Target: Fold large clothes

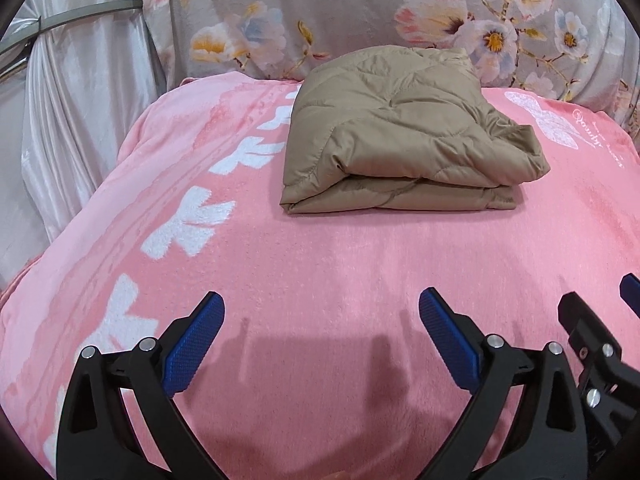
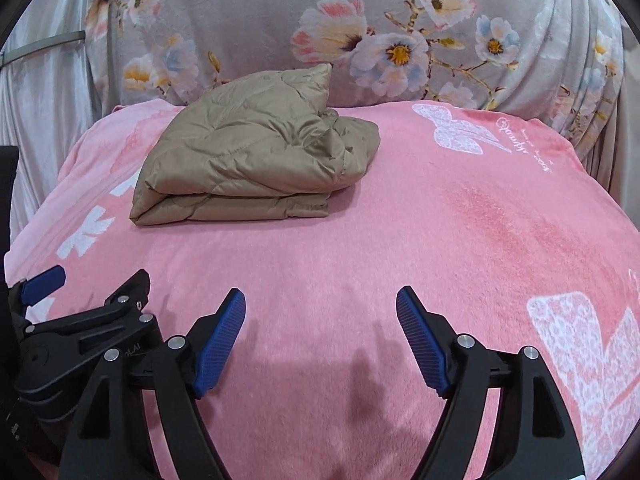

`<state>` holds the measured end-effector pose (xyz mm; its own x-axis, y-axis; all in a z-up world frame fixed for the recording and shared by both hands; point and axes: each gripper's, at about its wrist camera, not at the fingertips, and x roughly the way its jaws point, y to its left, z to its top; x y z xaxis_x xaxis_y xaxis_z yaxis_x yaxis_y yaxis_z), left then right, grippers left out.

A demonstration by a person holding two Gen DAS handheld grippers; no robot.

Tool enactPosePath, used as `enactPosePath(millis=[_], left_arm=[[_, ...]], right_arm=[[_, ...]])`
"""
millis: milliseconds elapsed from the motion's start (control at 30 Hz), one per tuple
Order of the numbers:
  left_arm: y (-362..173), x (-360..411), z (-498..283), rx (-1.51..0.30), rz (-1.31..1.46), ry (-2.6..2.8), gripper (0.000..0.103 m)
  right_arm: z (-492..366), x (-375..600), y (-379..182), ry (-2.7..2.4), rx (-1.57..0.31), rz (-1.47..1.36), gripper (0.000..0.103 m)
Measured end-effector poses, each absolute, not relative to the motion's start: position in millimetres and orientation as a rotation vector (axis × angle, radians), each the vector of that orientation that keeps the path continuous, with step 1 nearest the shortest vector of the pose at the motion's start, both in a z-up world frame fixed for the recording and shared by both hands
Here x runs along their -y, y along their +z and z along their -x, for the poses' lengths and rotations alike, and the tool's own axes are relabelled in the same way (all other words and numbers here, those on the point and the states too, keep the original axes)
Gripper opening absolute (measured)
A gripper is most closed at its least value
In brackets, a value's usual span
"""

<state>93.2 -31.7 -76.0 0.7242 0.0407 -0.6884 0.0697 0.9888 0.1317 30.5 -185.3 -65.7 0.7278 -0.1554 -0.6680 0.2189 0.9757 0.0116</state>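
**Operator:** Nearest the cameras, both tools hang over bare pink blanket. My left gripper has its blue pads spread wide with nothing between them, only its own shadow on the fleece below. My right gripper stands just as wide and just as empty. They sit side by side; each shows at the edge of the other's view.

**Observer:** And the garment?

**Operator:** Further up the blanket, well apart from both sets of fingers. The tan quilted jacket lies as a thick bundle, layers stacked with a rounded fold edge facing me. Its right side is looser, with a crumpled corner poking out past the stack. Behind it a grey floral cover drapes over what looks like a headboard or cushion, and a pale satin curtain hangs at the left.

**Observer:** So which step are you on?

**Operator:** I judge the folding is essentially finished and I'm clear of the bundle. Nothing else to fold is in sight.

**Observer:** Next move?

**Operator:** If anything, tidy that loose right corner: reach forward with the right tool, pinch only the top layer's edge, and tuck it in without dragging the stack. Puffy, slippery fabric like this will likely spring back, so I'd press it flat afterwards.
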Motion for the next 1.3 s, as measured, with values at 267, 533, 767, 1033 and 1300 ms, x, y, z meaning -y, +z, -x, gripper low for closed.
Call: enactPosePath(millis=[267, 533, 767, 1033, 1300], left_arm=[[-51.4, 25.5, -142.1, -0.765, -0.18, 0.007, 0.096], [-78.7, 11.0, -213.3, -0.781, -0.277, 0.102, 0.096], [-80.8, -9.7, -239.8, -0.789, -0.207, 0.136, 0.096], [-90.1, -11.4, -241.1, -0.827, -0.207, 0.103, 0.093], [-8.0, -36.3, -213.3, -0.676, -0.091, 0.004, 0.094]], right_arm=[[-92.0, 209.0, -45.7, -0.133, -0.777, -0.15, 0.026], [-172.5, 242.5, -49.7, -0.139, -0.806, -0.251, 0.042], [-184.9, 234.5, -58.6, -0.073, -0.826, -0.276, 0.006], [-196.7, 213.1, -86.3, -0.1, -0.915, -0.122, 0.011], [-201.7, 245.9, -9.6, -0.086, -0.756, -0.247, 0.014]])
